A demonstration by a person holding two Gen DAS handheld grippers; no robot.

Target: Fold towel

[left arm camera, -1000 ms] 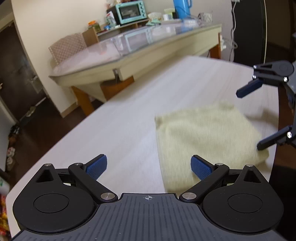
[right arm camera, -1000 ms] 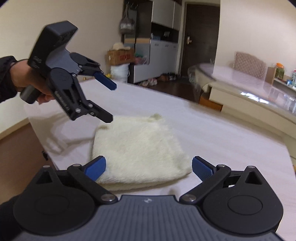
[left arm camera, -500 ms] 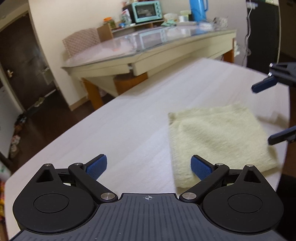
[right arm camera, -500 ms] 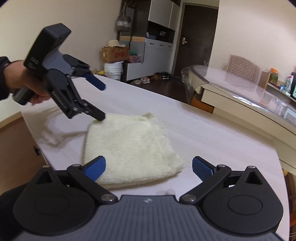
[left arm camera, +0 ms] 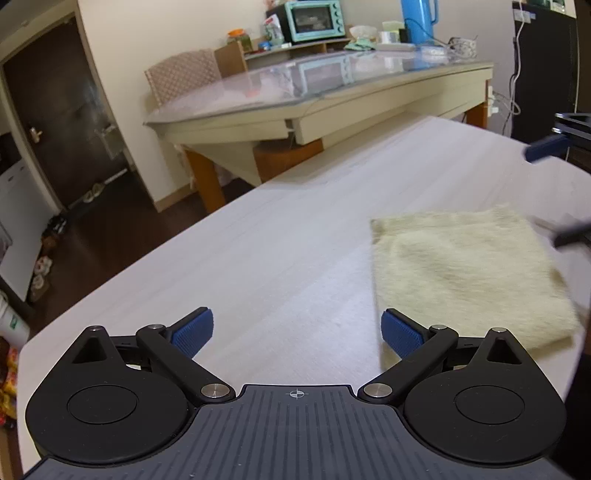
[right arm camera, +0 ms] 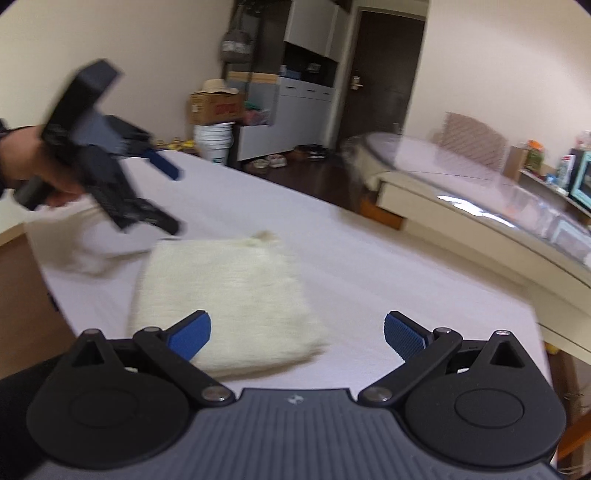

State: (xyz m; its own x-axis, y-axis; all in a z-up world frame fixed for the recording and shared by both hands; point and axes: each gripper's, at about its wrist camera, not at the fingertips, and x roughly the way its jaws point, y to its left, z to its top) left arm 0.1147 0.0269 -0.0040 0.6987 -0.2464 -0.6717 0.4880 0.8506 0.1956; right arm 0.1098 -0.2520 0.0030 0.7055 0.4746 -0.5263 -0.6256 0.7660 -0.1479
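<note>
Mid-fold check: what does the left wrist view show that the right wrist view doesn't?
Only the left wrist view: the blue kettle on the far counter. Only the right wrist view: the cardboard box and the hand holding the left claw. Both: the folded towel on the white table, with both claws open and empty.

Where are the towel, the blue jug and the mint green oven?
towel (left arm camera: 469, 269), left wrist view, middle of its fluffy top.
blue jug (left arm camera: 417, 18), left wrist view, its body.
mint green oven (left arm camera: 314, 19), left wrist view, its glass door.
</note>
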